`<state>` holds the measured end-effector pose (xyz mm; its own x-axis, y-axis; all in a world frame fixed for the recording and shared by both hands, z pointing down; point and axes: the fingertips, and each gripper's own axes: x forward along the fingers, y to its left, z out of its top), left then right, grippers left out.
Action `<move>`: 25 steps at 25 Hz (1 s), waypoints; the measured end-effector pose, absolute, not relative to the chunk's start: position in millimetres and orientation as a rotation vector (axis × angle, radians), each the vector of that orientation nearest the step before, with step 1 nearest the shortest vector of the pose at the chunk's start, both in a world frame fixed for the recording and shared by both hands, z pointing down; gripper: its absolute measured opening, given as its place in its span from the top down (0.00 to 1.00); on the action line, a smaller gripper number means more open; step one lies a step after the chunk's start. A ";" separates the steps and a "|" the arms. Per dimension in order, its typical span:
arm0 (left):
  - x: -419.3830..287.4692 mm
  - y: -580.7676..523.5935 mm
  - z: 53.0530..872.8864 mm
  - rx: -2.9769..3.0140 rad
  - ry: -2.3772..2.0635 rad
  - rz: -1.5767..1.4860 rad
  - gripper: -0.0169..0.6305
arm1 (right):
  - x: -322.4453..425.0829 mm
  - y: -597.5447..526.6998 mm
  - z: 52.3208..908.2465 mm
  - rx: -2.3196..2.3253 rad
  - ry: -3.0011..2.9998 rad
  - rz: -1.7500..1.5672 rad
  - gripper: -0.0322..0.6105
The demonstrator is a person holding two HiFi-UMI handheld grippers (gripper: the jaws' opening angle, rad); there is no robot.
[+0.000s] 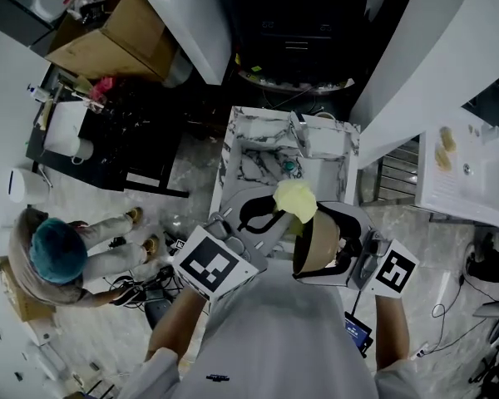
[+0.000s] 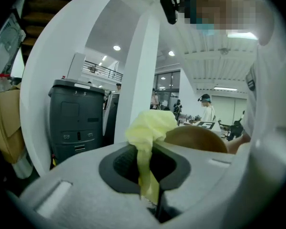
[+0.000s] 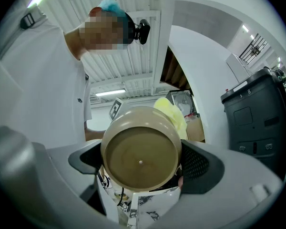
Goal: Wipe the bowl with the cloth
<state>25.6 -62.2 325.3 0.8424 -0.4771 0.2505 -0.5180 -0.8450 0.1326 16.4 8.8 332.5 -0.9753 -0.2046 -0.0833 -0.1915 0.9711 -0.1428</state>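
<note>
While both hands are up in the air like this, here's where I'm at: the left gripper [image 2: 145, 163] is clenched on a strip of the yellow cloth [image 2: 150, 128], with the loose bunch puffed out past the jaws. The right gripper [image 3: 140, 161] is grasping the tan bowl [image 3: 140, 159] from both sides, and what looks like its underside faces that camera. From the head view the bowl is tipped on its side above the marble table [image 1: 258, 152], and the cloth sits at its upper edge, touching it as far as I can tell.

My guess is this is the wiping step itself. To do it well, I'd hold the bowl firm and let the cloth hand do the travelling, pushing the bunched part round the rim and then into the hollow. Only a narrow tail is pinched, so I'd go easy on pressure or the cloth might pull free. Rolling the bowl a bit between passes should bring fresh surface round.

Room-wise, the two grippers are close together, so the jaws could knock the bowl's rim if I rush. The table edge is below, a white column [image 1: 424, 65] stands off to the right, and a person [image 1: 54, 252] crouches well off to the left. Plenty of open air straight ahead.
</note>
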 end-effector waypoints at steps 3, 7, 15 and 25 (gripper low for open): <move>17.5 -71.3 341.3 2.784 -0.876 0.345 0.92 | 18.8 7.9 330.8 -0.330 3.008 -0.213 0.17; 1.6 -80.4 366.8 2.725 -1.012 0.386 0.92 | 22.1 2.2 332.5 -0.395 2.993 -0.216 0.17; -21.4 -85.2 376.5 2.623 -1.164 0.298 0.92 | 37.9 -30.7 335.5 -0.781 2.937 -0.117 0.17; -51.5 -93.1 378.6 2.517 -1.287 0.174 0.92 | 80.9 -83.8 329.8 -1.346 2.713 -0.025 0.17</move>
